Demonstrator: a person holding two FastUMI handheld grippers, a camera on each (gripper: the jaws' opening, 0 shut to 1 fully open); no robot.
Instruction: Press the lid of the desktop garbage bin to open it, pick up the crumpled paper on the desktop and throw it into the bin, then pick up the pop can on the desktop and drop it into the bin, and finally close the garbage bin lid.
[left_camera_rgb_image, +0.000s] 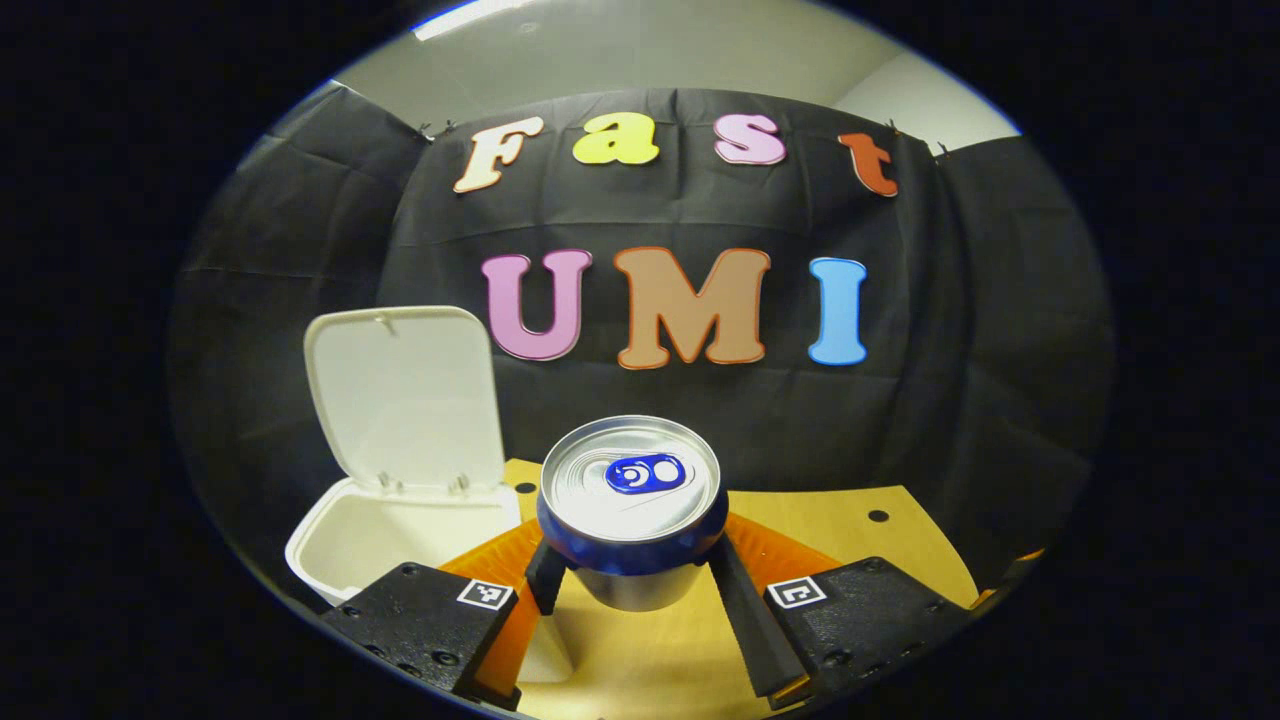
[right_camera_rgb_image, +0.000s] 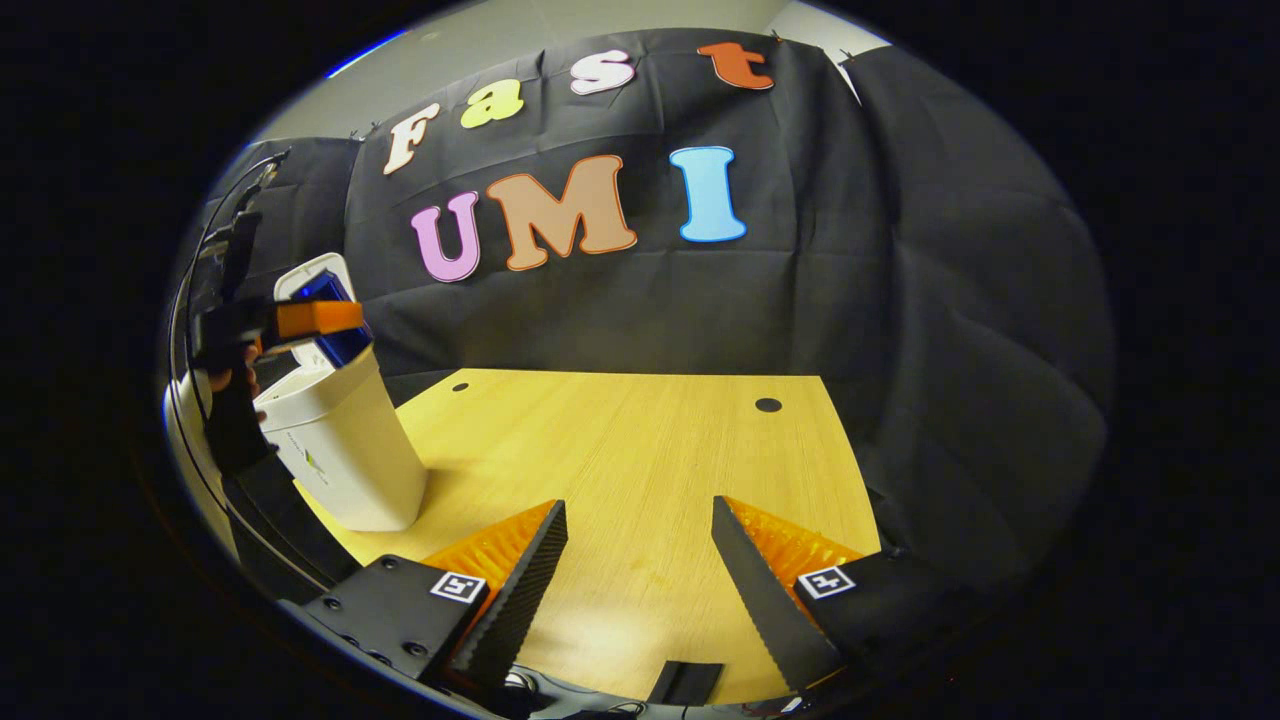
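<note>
A blue pop can (left_camera_rgb_image: 630, 510) with a silver top stands upright between the fingers of my left gripper (left_camera_rgb_image: 632, 585), which is shut on it, lifted above the wooden table. The white bin (left_camera_rgb_image: 400, 525) stands just to the left of the can with its lid (left_camera_rgb_image: 405, 395) raised upright. In the right gripper view the same bin (right_camera_rgb_image: 345, 445) is at the far left, with the other gripper (right_camera_rgb_image: 300, 320) holding the blue can (right_camera_rgb_image: 330, 320) at its open mouth. My right gripper (right_camera_rgb_image: 640, 560) hangs open over the table with nothing between its fingers.
The light wooden table (right_camera_rgb_image: 620, 440) has small dark holes in it, one of these holes (right_camera_rgb_image: 768, 405) near its far edge. Black cloth walls close the booth behind and to the right. A hand (right_camera_rgb_image: 235, 380) and cables show at the far left in the right gripper view.
</note>
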